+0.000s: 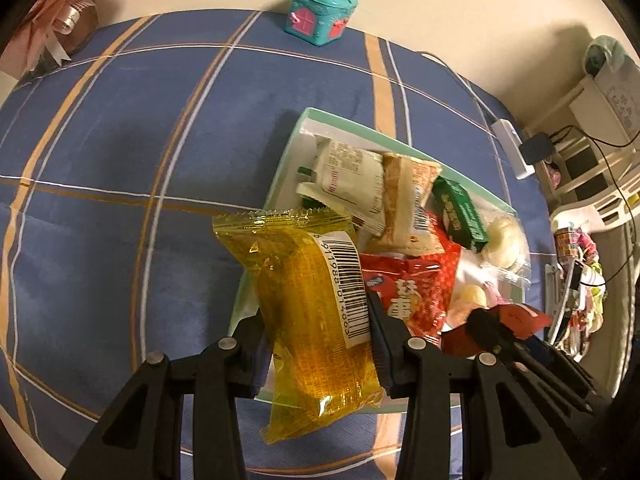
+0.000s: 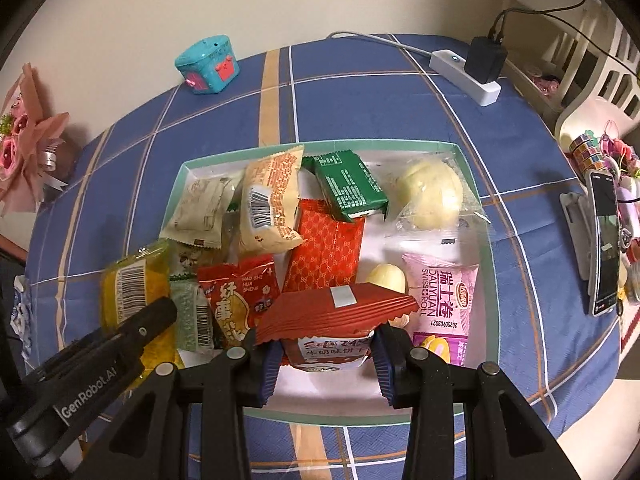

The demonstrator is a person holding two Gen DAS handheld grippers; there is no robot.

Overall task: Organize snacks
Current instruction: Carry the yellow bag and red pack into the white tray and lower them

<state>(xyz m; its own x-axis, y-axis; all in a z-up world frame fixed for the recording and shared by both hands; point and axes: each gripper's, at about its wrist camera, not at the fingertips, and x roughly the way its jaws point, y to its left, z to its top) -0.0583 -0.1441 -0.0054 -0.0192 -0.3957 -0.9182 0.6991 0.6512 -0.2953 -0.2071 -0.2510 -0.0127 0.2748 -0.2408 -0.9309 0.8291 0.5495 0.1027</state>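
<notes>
- While both grippers hang over the tray (image 2: 490,248), each one carries a snack: the left gripper (image 1: 316,344) has its jaws pinching the yellow packet (image 1: 312,304) across its middle, and the right gripper (image 2: 326,356) has its jaws pinching the red-and-white biscuit packet (image 2: 332,336) just under its crimped top.
- Beyond the right jaws the tray is already crowded: a pink Swiss roll packet (image 2: 444,308) lies just to their right, a red peanut packet (image 2: 236,300) just to their left, and a green wafer packet (image 2: 348,188), a round bun in clear wrap (image 2: 430,194) and a patterned red packet (image 2: 326,244) farther ahead.
- The yellow packet hangs at the tray's near left edge, partly over the rim; released there, I judge it could tip outward onto the blue checked desk (image 1: 100,160).
- Its wrapper is glossy and its tail sags below the jaws, so a loose pinch could let it slide through.
- With the two grippers near each other, the left one showing just left of the right jaws, a careless lowering could knock them together or shove the peanut packet.
- Pressing the biscuit packet onto the heap could crush what lies beneath, and the soft bun looks most at risk.
</notes>
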